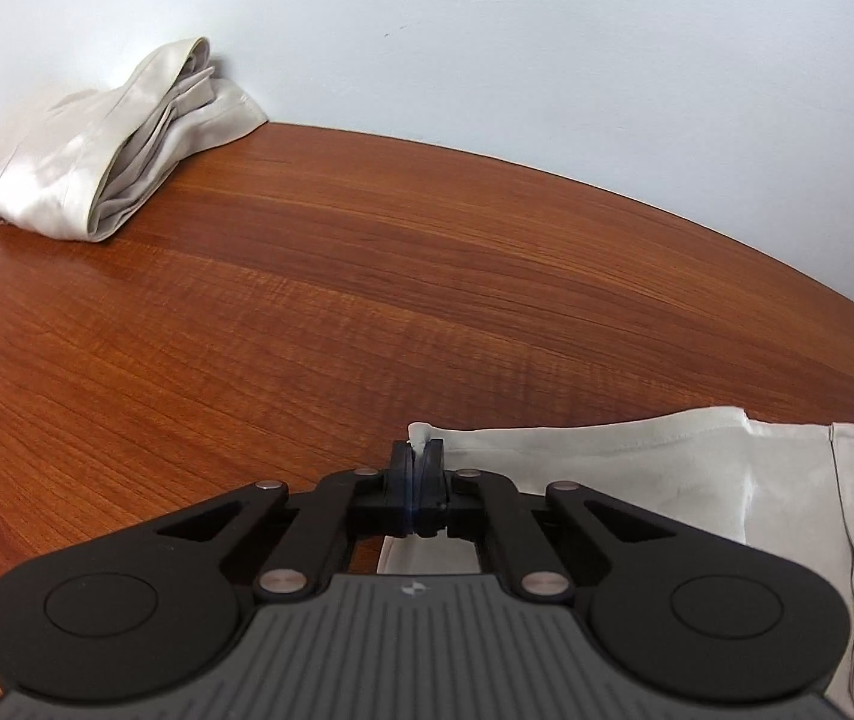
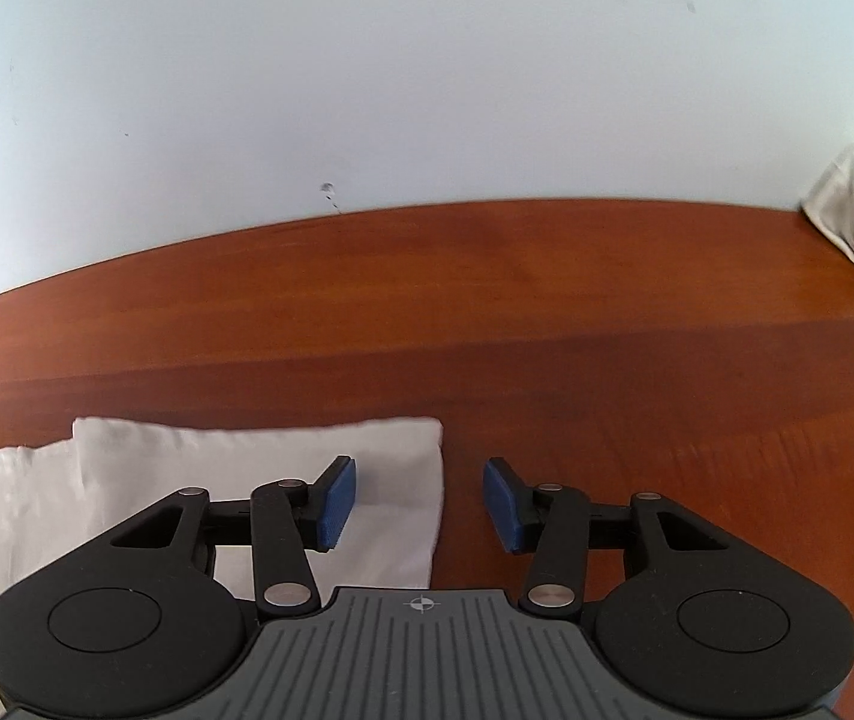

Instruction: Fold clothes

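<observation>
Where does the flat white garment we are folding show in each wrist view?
Left wrist: flat white garment at lower right, its near corner pinched in the shut left claw.
Right wrist: it lies lower left, under the open right claw.
Shared landmark: the wooden table meeting the pale wall.
</observation>
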